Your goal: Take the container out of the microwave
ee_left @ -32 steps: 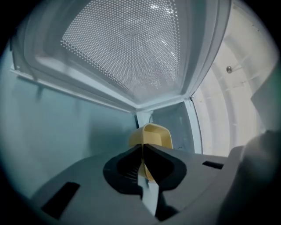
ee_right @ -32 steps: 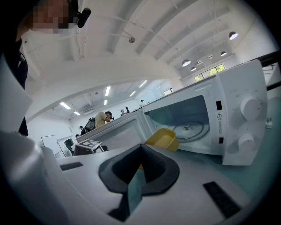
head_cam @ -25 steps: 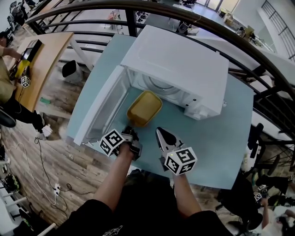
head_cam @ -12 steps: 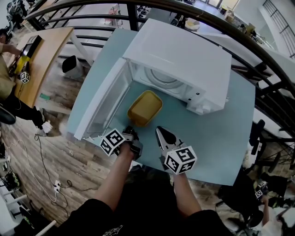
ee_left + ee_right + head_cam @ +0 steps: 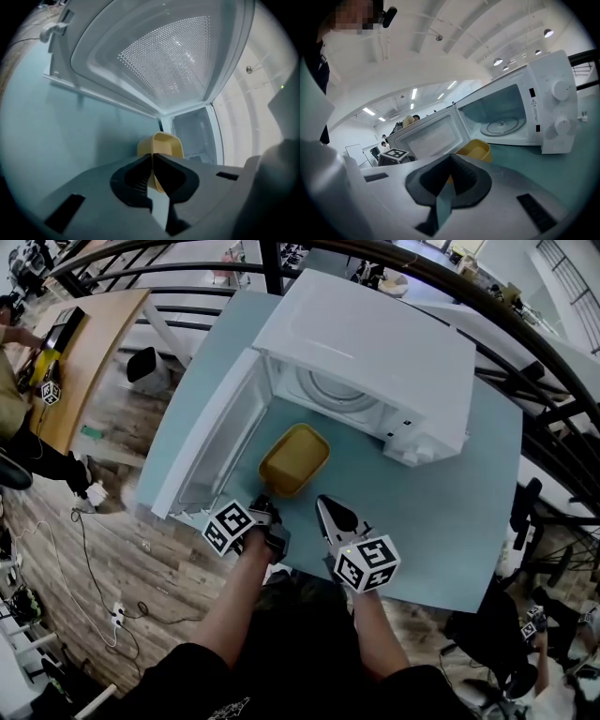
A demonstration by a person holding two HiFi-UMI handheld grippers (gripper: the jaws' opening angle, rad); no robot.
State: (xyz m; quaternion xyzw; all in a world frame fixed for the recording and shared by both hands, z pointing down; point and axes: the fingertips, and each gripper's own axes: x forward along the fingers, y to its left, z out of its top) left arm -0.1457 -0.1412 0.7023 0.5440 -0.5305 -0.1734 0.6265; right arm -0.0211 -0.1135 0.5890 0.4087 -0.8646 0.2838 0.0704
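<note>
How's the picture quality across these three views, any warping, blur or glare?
Head view: fisheye bends the table edges, though the microwave is sharp. Left gripper view: dark rounded corners, glare on the dotted door, and the container is slightly soft. Right gripper view: ceiling lights blown out, straight lines strongly curved.

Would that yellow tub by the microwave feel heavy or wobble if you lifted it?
The yellow container looks empty and thin-walled, so probably light. The left hand-held gripper pinches only its near rim, so it may tilt when lifted. Its wide flat base should slide, not roll, on the table.
</note>
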